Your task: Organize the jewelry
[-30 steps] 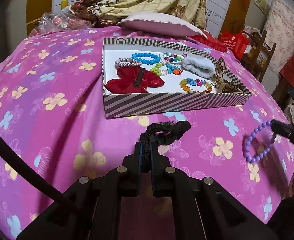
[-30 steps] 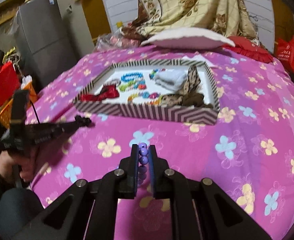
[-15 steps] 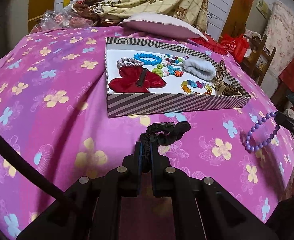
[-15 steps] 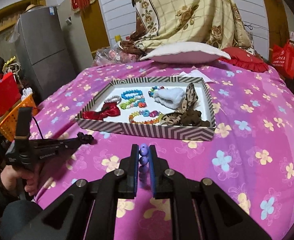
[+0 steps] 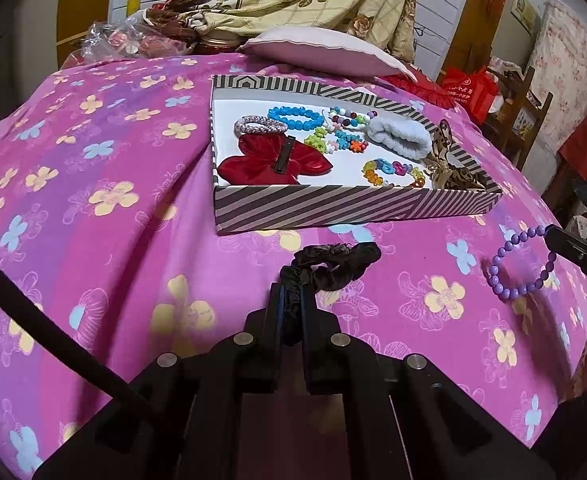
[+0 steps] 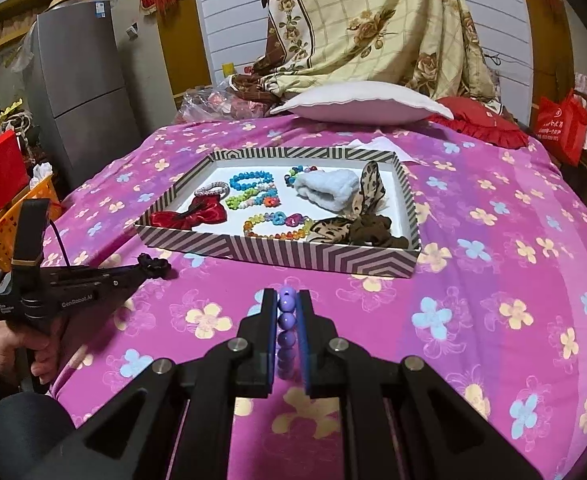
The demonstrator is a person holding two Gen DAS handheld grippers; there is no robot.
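Both pieces are picked up: the left gripper (image 5: pixel 291 300) pinches a black scrunchie (image 5: pixel 333 266), the right gripper (image 6: pixel 286 312) a purple bracelet (image 5: pixel 521 260). Each hangs over the bed (image 5: pixel 93 240) near the striped box's (image 5: pixel 353 204) front edge. Next, I judge, comes carrying them over that wall and letting go.

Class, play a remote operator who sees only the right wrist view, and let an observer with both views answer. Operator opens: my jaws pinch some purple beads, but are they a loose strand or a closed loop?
Observer: A closed loop. The left wrist view shows the purple bead bracelet hanging as a full ring from the right gripper.
Operator: What is the left gripper holding? I see only a dark lump at its tip.
Observer: A black scrunchie, clamped between its fingers, in front of the striped box.
Operator: Is the red bow's clip visible?
Observer: Yes, a dark clip lies across the red bow.
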